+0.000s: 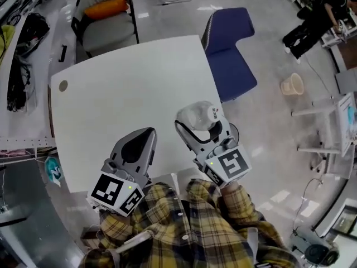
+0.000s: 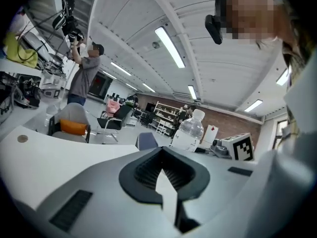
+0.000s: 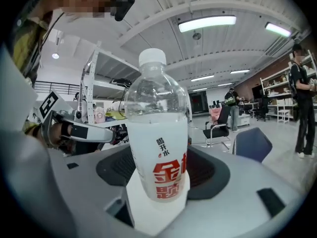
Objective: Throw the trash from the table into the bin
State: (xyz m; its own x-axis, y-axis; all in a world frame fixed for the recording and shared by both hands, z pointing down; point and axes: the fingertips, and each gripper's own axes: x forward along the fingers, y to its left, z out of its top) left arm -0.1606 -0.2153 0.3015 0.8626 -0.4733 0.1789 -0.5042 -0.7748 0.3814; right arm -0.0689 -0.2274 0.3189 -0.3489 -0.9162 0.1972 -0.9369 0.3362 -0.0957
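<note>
Right gripper view: my right gripper (image 3: 158, 171) is clenched on the bottle (image 3: 157, 133), its dark ribbed pads pressing the lower part of the bottle from both sides. The bottle stands upright between the jaws, clear plastic with a white cap (image 3: 152, 57) and a white label printed in red and black characters. It looks empty to me. Past it I see a blue chair (image 3: 252, 144), a black chair (image 3: 221, 125) and a person (image 3: 302, 98) standing at the far right by some shelves.

My left gripper (image 2: 161, 171) has its jaws drawn together with nothing between them; only a thin sliver of white shows under the pads. From its camera the bottle sits up and to the right, with the right gripper's marker cube (image 2: 239, 148) beside it.

In the head view both grippers sit side by side over the near part of the white table (image 1: 128, 88), left one well over the top, right one at the table's right edge with the bottle poking out ahead of it. Plaid sleeves (image 1: 195, 228) run back from both. A small round spot (image 1: 63, 86) marks the table's far left corner. Beyond the table stands a grey chair (image 1: 109, 32) with an orange cushion (image 1: 106, 7), and the blue chair is tucked at the right corner. The bin (image 1: 292, 84), small and beige, stands on the floor well apart from the table, off to the right
</note>
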